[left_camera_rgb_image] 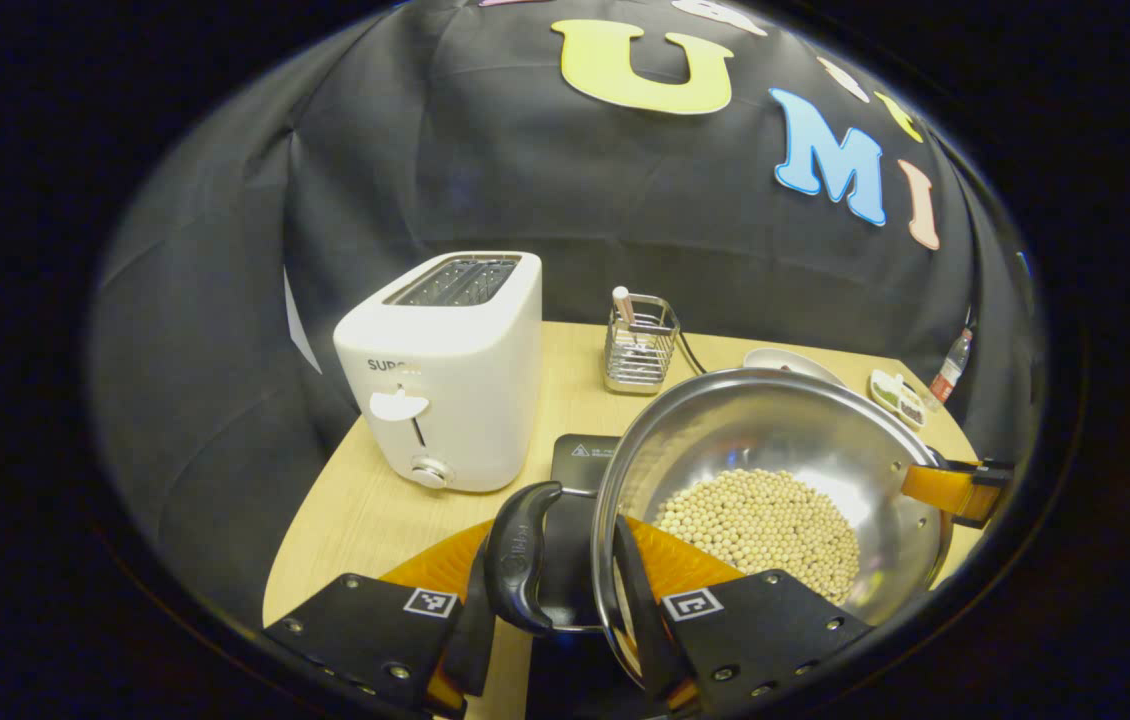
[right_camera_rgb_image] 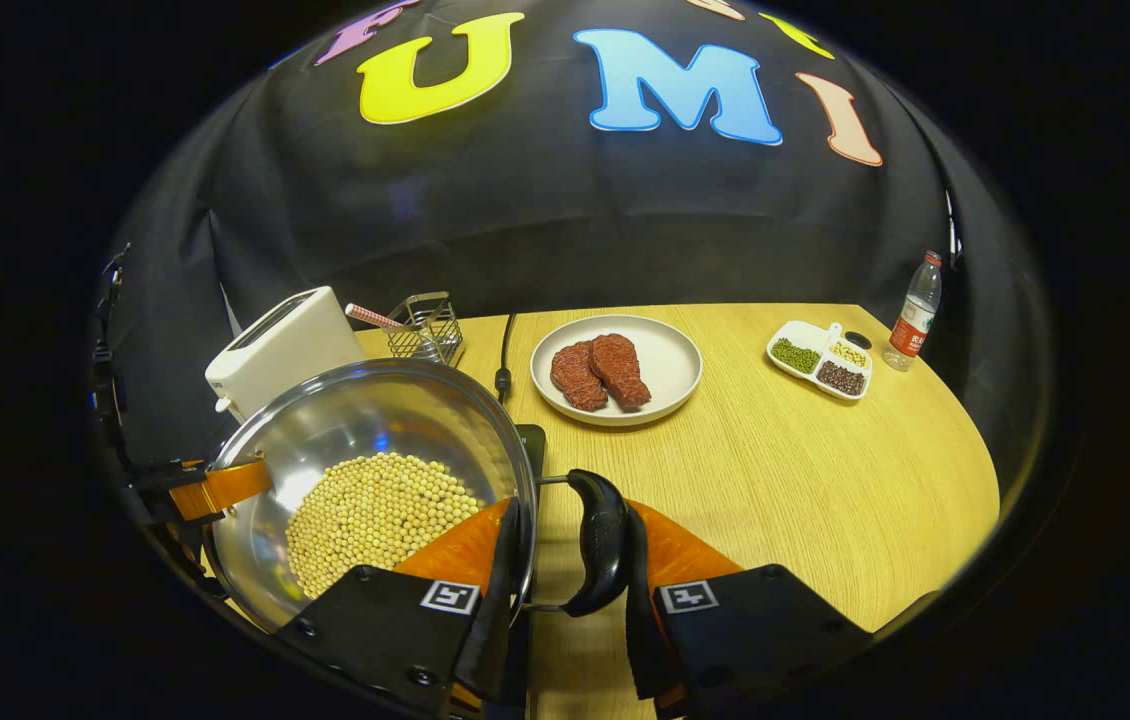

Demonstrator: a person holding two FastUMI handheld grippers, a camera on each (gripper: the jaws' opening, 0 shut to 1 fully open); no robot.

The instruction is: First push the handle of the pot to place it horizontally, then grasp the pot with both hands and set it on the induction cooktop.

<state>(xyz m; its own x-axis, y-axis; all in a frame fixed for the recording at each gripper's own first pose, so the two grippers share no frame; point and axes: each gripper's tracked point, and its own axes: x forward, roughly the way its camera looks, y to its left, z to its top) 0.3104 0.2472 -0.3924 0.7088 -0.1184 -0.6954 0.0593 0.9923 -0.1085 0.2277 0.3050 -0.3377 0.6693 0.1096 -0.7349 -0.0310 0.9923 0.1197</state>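
Note:
A steel pot [left_camera_rgb_image: 805,430] holding soybeans [left_camera_rgb_image: 765,525] hangs between both grippers over the near left part of the table. My left gripper [left_camera_rgb_image: 555,610] is shut on the pot's black side handle [left_camera_rgb_image: 523,555], one finger outside it and the other inside the rim. My right gripper [right_camera_rgb_image: 565,580] grips the opposite black handle [right_camera_rgb_image: 600,540] the same way, beside the pot [right_camera_rgb_image: 365,420]. The black induction cooktop [left_camera_rgb_image: 582,455] lies just beyond and under the pot; whether the pot touches it I cannot tell. Across the pot, each view shows the other gripper's orange finger [left_camera_rgb_image: 955,490] [right_camera_rgb_image: 215,488].
A white toaster [left_camera_rgb_image: 455,370] stands at the table's left, with a wire rack [left_camera_rgb_image: 640,350] behind the pot. A plate [right_camera_rgb_image: 665,340] with two pieces of meat, a divided dish of beans [right_camera_rgb_image: 820,365] and a bottle [right_camera_rgb_image: 913,312] are to the right. A black cord [right_camera_rgb_image: 505,350] runs back.

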